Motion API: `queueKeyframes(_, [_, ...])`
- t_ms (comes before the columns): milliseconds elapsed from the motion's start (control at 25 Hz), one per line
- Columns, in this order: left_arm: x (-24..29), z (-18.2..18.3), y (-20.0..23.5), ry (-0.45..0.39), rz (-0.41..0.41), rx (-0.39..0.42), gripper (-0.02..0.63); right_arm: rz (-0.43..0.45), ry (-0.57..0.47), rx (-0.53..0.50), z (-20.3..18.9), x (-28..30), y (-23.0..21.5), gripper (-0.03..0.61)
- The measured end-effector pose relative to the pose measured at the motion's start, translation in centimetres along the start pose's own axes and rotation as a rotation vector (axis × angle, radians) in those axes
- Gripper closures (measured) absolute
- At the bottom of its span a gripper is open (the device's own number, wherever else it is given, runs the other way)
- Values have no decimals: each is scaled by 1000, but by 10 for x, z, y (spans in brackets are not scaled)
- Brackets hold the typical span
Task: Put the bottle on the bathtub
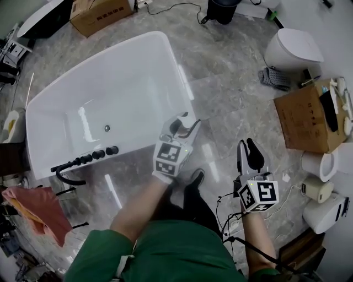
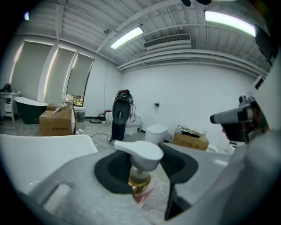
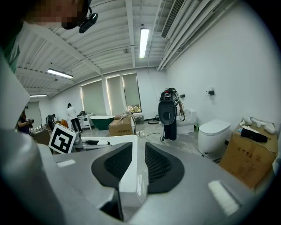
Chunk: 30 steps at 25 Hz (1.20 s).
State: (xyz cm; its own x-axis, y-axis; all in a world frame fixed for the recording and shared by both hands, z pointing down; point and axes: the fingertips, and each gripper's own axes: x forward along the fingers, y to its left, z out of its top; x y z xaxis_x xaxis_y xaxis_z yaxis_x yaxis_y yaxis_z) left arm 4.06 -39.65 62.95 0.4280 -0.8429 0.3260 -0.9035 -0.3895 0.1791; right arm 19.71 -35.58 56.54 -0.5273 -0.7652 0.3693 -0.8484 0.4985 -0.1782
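The left gripper point(image 1: 181, 125) is closed on the bottle point(image 2: 140, 175). Its dark pads pinch the neck just under the white pump head, and the amber neck and a pinkish label show below them. From the head view, the bottle is held up in the air at the near right corner of the white bathtub point(image 1: 127, 88), right beside the rim. It is not resting on the rim, and the views do not show whether it touches the rim. In the left gripper view the tub's white edge lies to the left of the bottle, with grey marbled floor point(image 1: 220, 71) beyond it. The right gripper point(image 1: 248, 147) is off to the right, well apart from the tub and over the floor. Its pads stand a narrow gap apart with nothing between them, and through the gap the tub's end can be seen. A black faucet point(image 1: 83, 162) sits on the near edge of the tub, and an orange-red cloth point(image 1: 32, 206) lies to its left. A white toilet point(image 1: 292, 48) stands at the upper right with an open cardboard box point(image 1: 306, 118) below it, and a second cardboard box point(image 1: 99, 14) sits beyond the far end of the tub. The person wears green sleeves, and a dark shoe point(image 1: 196, 177) shows on the floor between the two grippers.
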Motion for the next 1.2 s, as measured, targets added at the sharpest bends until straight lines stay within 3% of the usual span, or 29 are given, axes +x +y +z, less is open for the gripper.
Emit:
queueKeyframes(480, [24, -47, 17, 51, 20, -54, 431, -26, 26, 23, -23, 7, -18, 487])
queueKeyframes(920, [30, -79, 36, 106, 67, -120, 428, 9, 50, 34, -37, 24, -2, 486])
queueKeyframes(1200, [23, -95, 51, 134, 112, -96, 428, -1, 55, 53, -39, 28, 0, 486])
